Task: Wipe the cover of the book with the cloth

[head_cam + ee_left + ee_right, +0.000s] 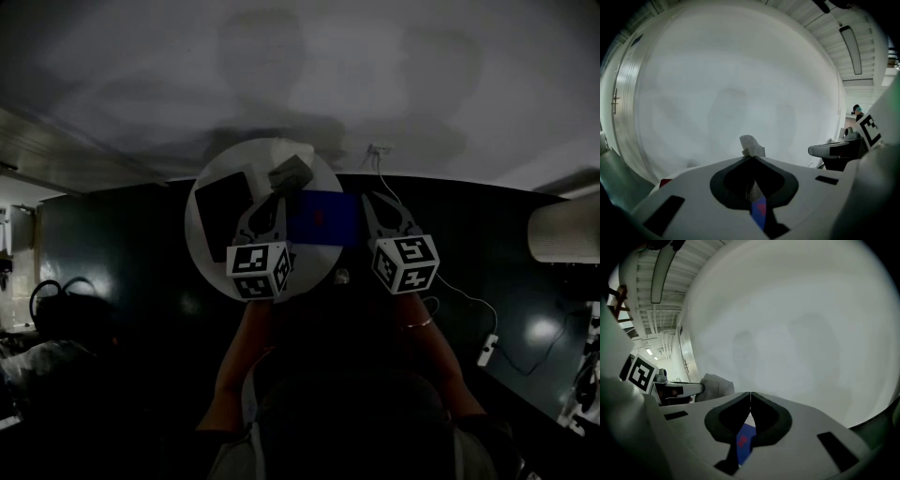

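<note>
**A:** Left claw?

**B:** The left gripper has its jaws pinched on a grey cloth. A fold of it pokes up past the tips.

**A:** Right one?

**B:** The right gripper has its jaws pressed together at the tips. Nothing is visible between them.

**A:** Where's the book?

**B:** The blue book lies flat on the round white table, on its right half. Both gripper views catch it low down, through the gap behind the jaw tips. In the head view the cloth sits at the book's far-left corner. I can't tell whether it touches the cover. The right gripper's tips are at the book's far-right corner.

**A:** Any text on the cover?

**B:** Just one small red mark mid-cover, too small to read. No title or brand is legible. The only other print is the black-and-white square markers on the gripper cubes.

**A:** Anything else on the table?

**B:** There's a flat black rectangular item just left of the book. The left gripper's fingers reach past its near-right edge. It's too dark to say what it is.

**A:** Off the table?

**B:** A white cable runs out to the right and ends at a small white block.
</note>
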The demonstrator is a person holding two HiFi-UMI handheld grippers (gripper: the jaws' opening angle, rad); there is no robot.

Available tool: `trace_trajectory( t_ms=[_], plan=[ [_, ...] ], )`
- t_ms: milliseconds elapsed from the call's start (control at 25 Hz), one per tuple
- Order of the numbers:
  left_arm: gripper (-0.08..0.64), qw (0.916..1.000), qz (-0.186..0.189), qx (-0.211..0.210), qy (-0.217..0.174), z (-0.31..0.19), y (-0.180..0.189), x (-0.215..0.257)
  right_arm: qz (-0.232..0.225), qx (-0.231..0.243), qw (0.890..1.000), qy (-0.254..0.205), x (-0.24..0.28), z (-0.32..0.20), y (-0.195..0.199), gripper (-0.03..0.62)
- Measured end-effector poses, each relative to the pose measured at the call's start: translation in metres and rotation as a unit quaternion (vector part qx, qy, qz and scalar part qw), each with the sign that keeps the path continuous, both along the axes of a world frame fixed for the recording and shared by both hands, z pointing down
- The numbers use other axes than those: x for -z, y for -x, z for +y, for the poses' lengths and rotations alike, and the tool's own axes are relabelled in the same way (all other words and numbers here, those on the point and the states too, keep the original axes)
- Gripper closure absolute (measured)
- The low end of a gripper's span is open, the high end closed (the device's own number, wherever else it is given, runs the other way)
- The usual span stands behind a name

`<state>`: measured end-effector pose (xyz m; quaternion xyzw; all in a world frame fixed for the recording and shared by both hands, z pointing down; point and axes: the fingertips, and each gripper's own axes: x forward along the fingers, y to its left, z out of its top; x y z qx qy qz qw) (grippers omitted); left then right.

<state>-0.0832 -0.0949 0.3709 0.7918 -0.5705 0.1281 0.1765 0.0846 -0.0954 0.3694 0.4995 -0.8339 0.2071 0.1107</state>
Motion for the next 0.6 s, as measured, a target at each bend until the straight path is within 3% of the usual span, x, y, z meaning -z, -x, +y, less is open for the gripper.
trace_trajectory(
  t_ms=[600],
  plan=[
    [0.537, 0.9984, 0.015, -0.011, -0.054, -0.001, -0.018, 0.028, 0.015, 0.015, 0.997, -0.068, 0.035, -0.002, 0.000, 0.565]
  ],
)
